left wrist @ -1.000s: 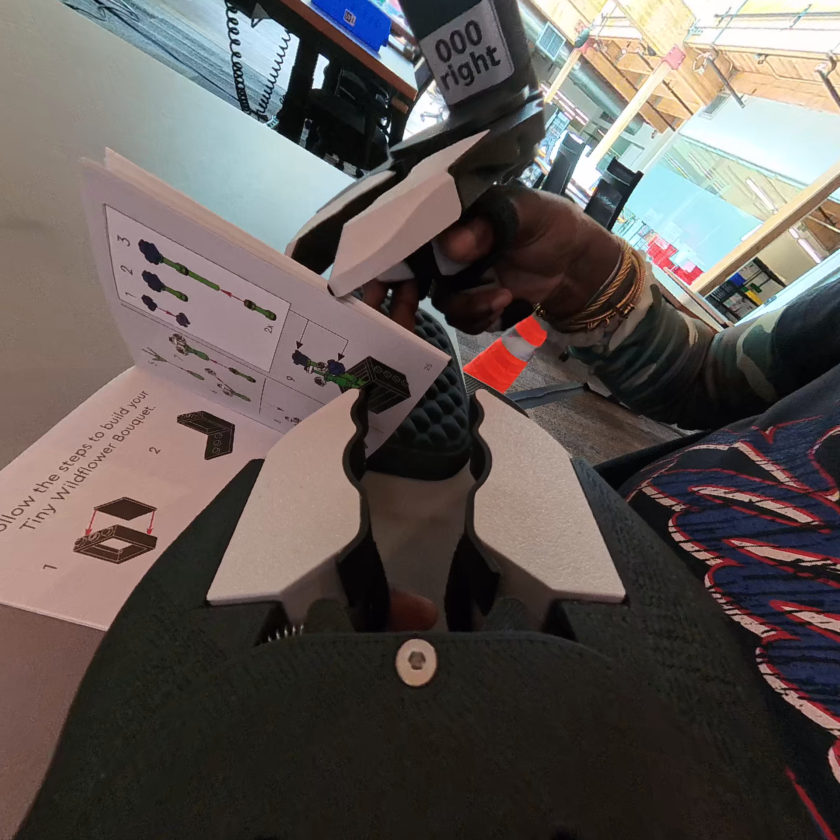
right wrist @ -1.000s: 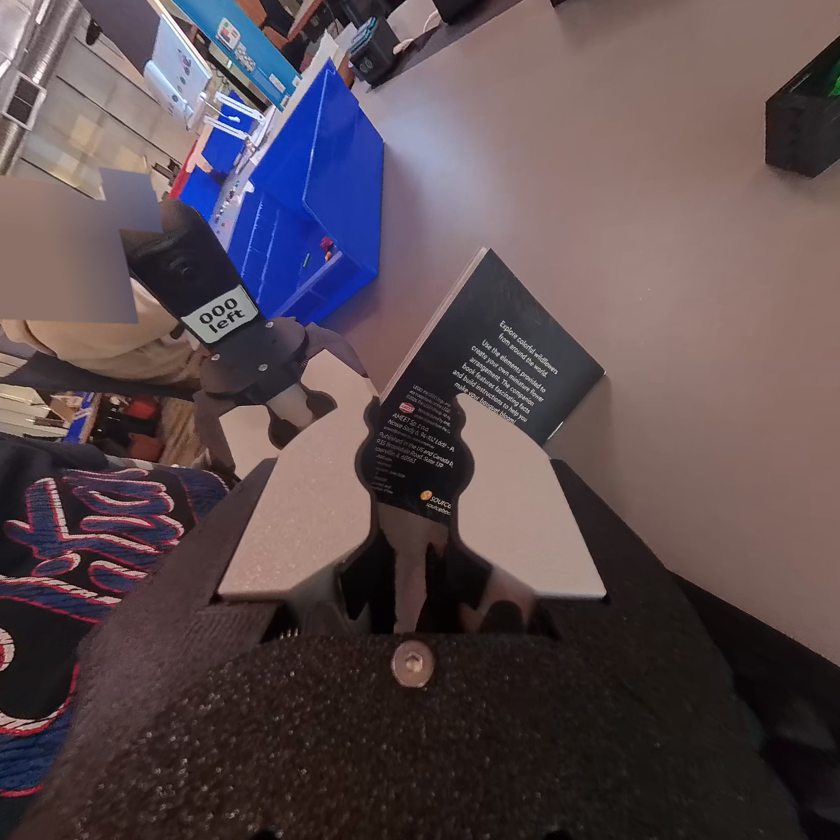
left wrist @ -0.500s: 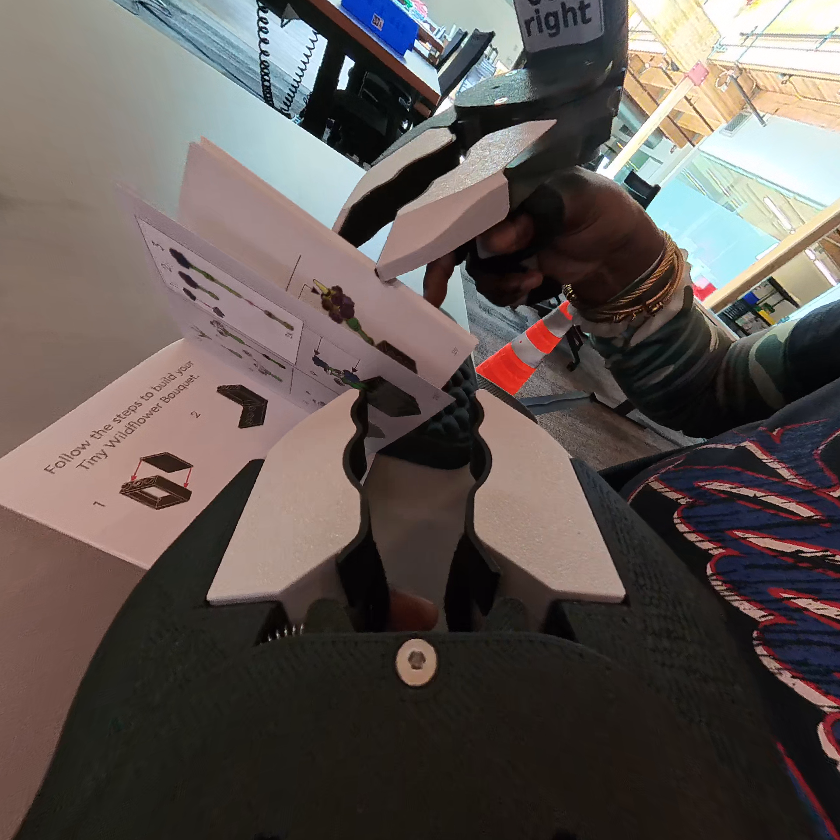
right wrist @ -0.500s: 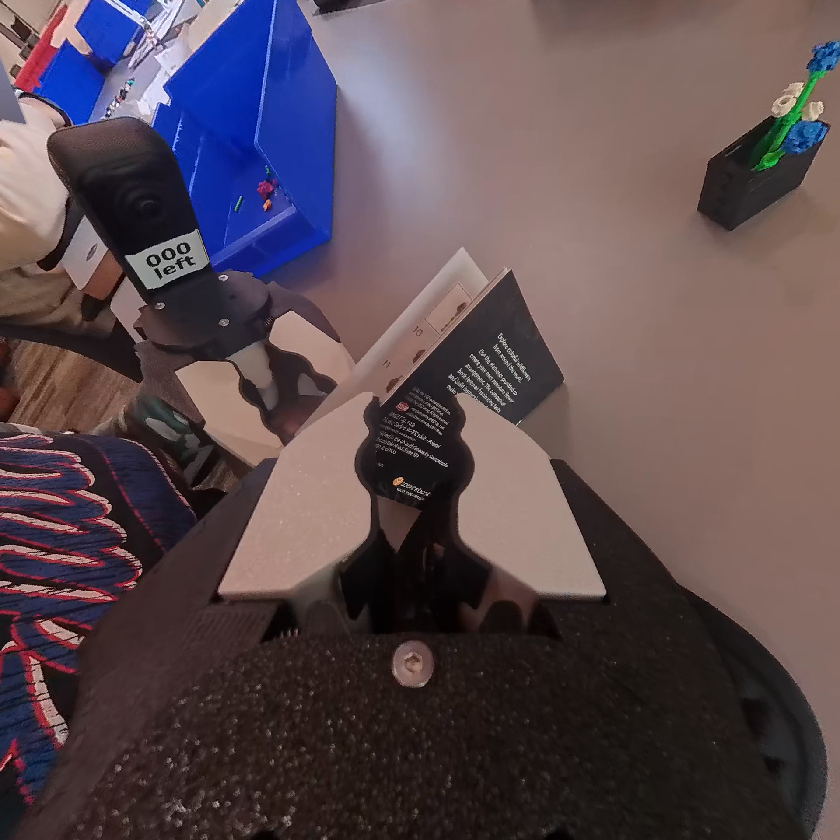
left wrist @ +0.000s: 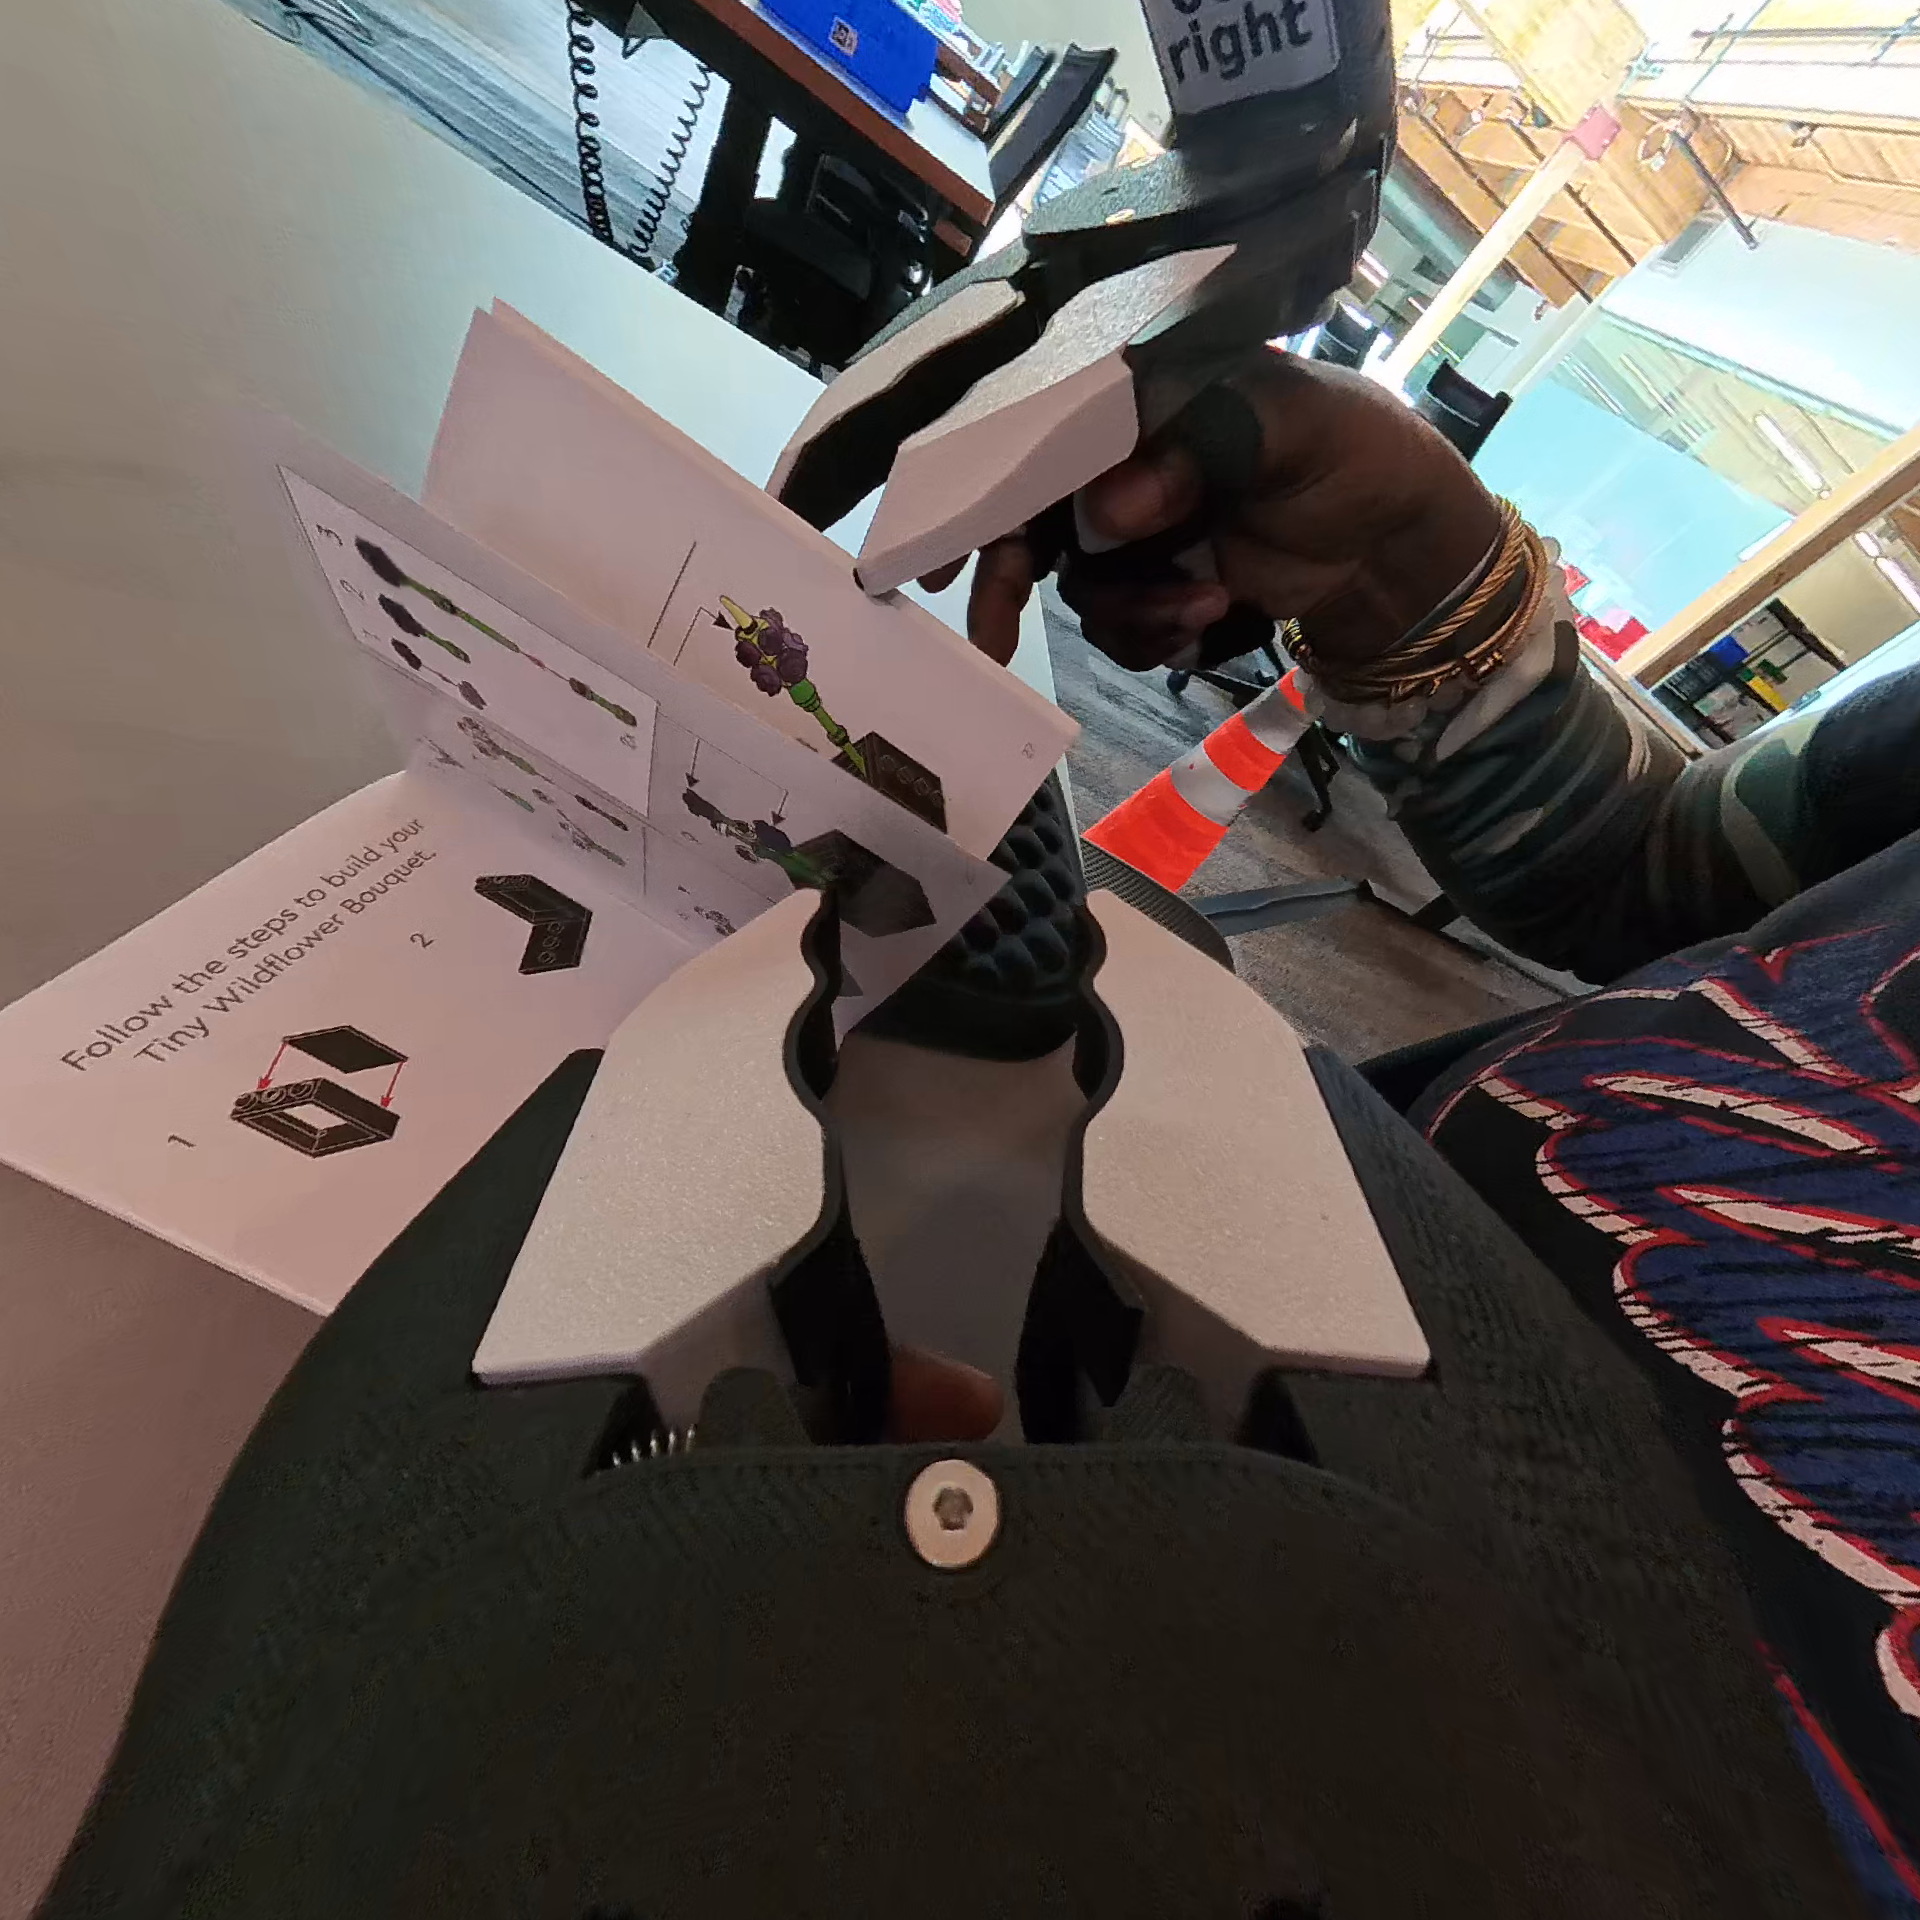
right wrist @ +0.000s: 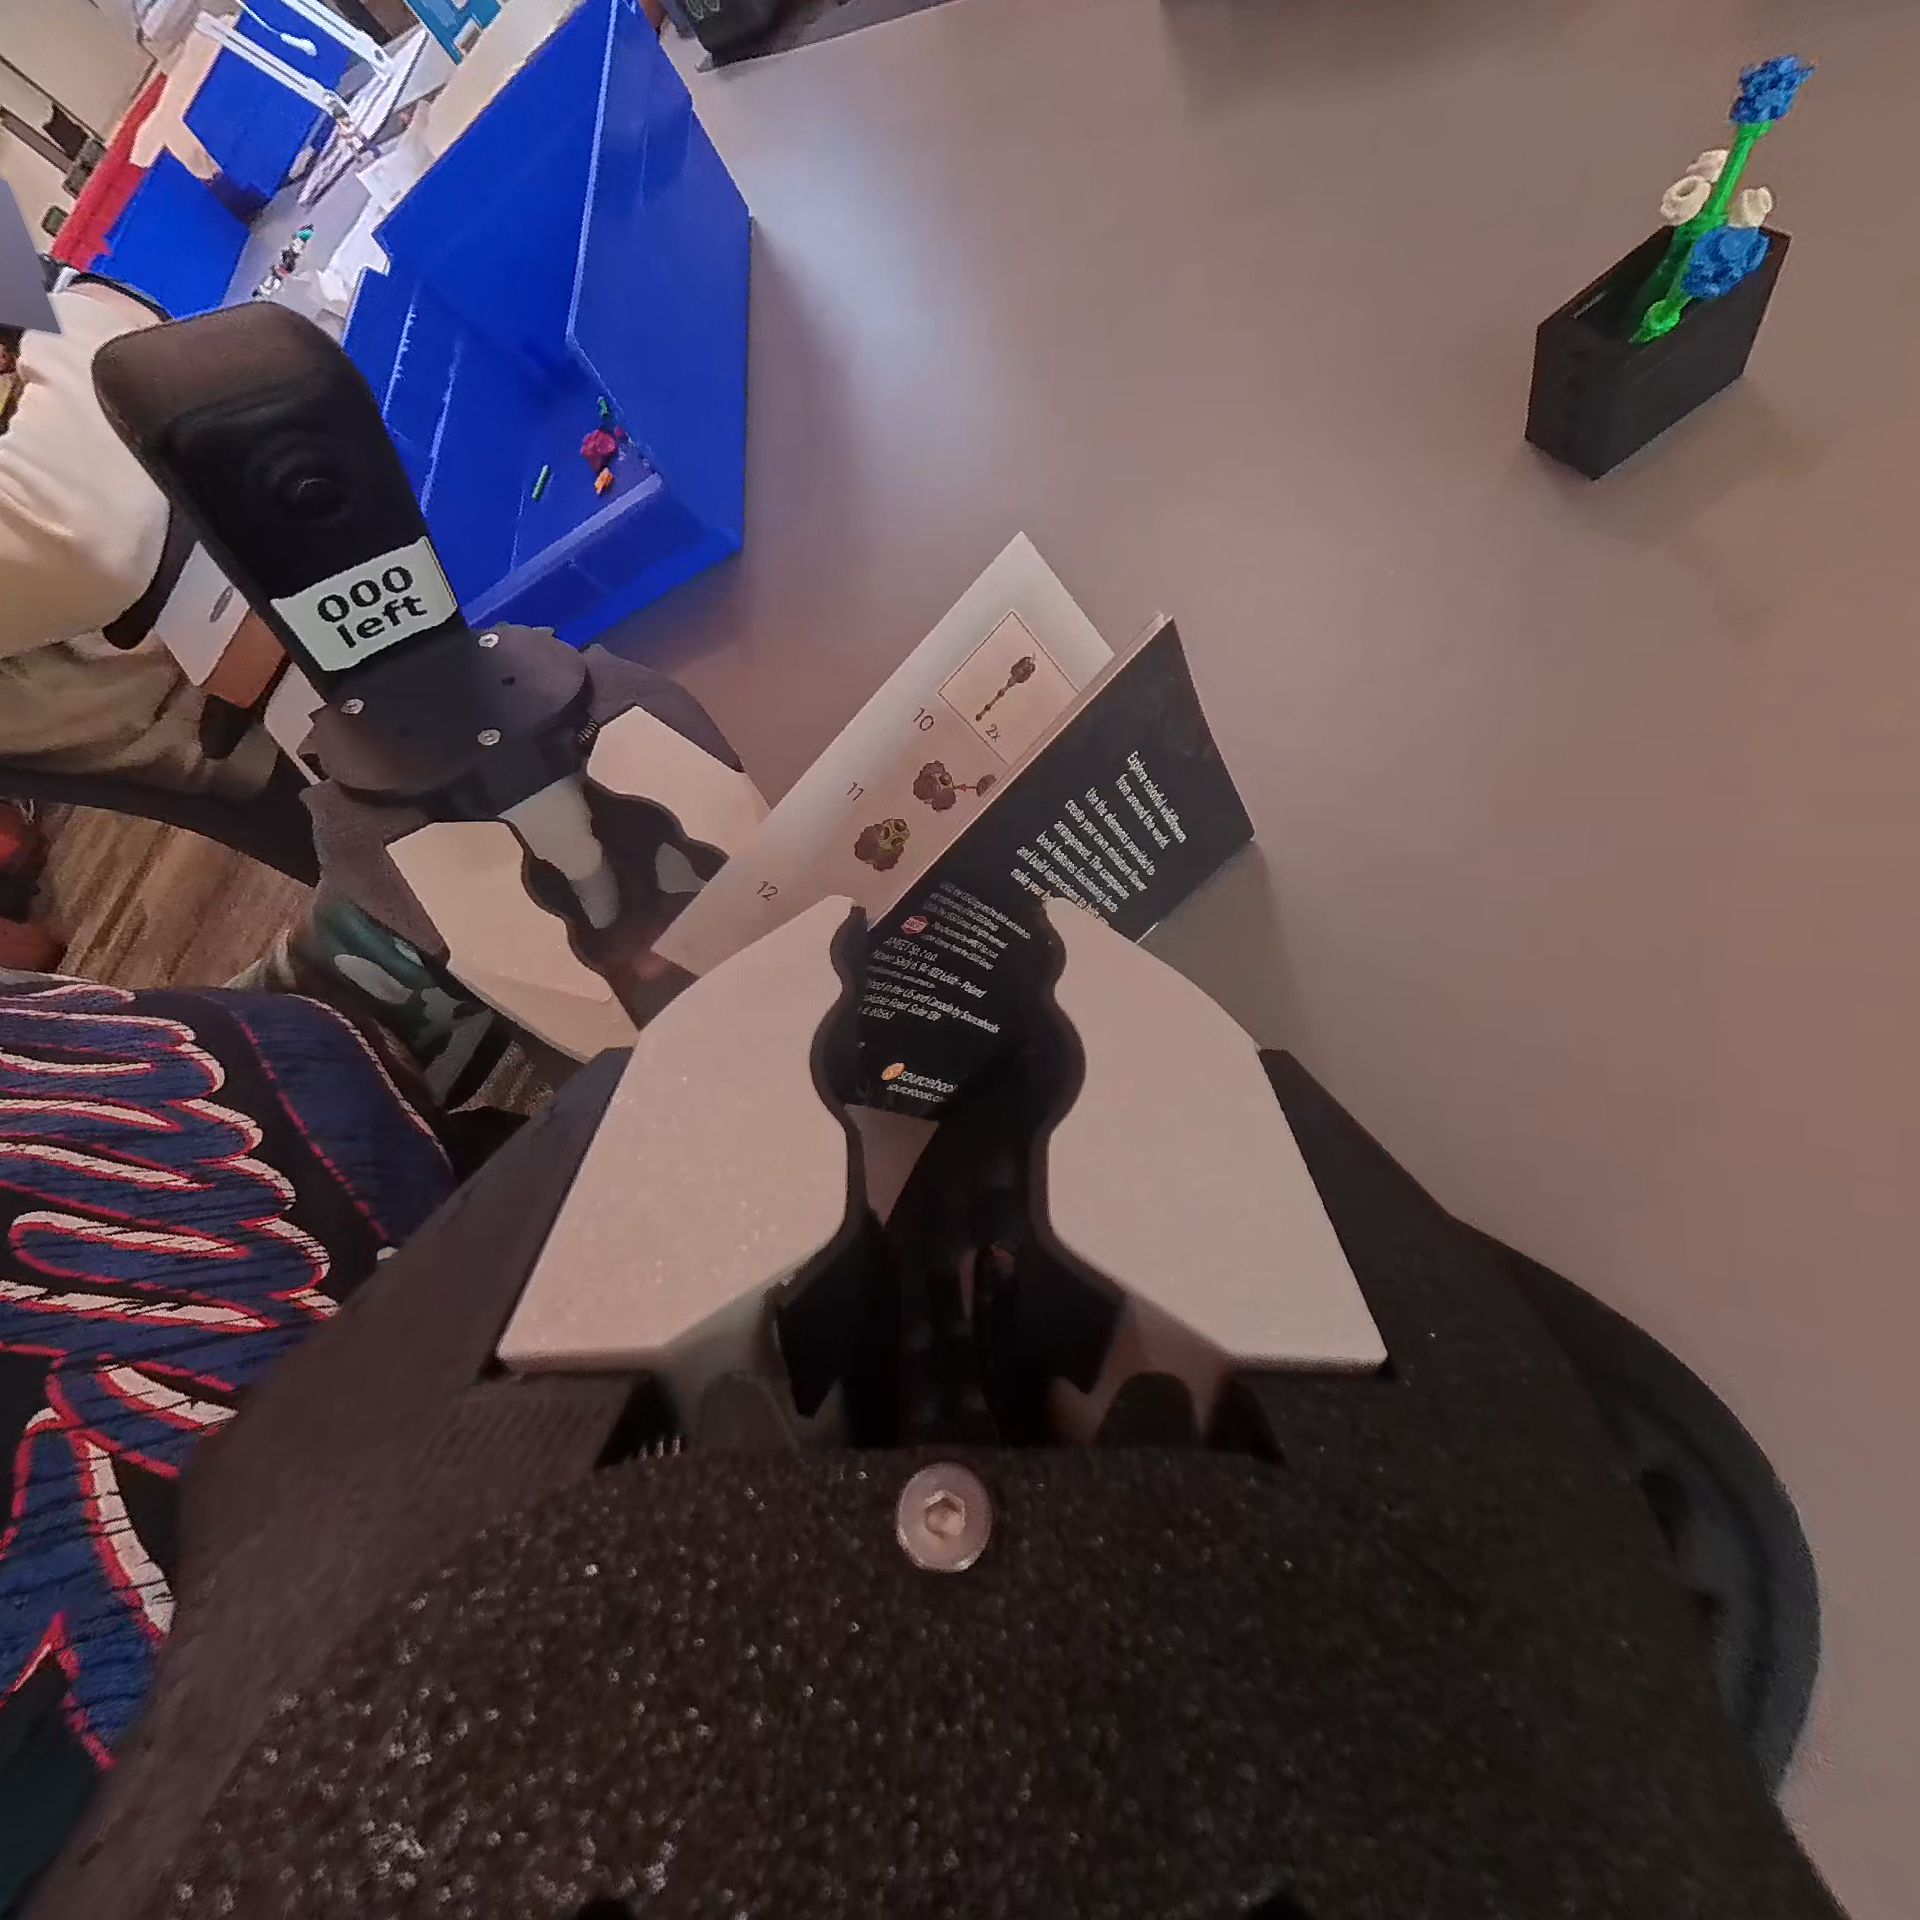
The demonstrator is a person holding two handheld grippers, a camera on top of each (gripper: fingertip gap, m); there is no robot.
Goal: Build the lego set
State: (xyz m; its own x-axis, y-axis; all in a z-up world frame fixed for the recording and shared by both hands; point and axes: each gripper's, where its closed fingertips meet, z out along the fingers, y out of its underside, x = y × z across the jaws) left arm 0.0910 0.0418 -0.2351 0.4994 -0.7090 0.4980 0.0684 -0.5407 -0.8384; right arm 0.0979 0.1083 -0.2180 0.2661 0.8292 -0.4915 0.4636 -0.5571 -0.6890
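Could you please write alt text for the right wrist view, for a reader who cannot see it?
The right gripper reaches toward the black back cover of an open instruction booklet on a grey table, with the left gripper beside it. A black brick planter holding blue and white flowers stands farther off.

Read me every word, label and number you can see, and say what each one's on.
I don't quote writing; here is where it stands.
Instruction booklet open page: heading, step numbers.
Its black back cover: white print, small.
White labels on left gripper and right gripper handles.
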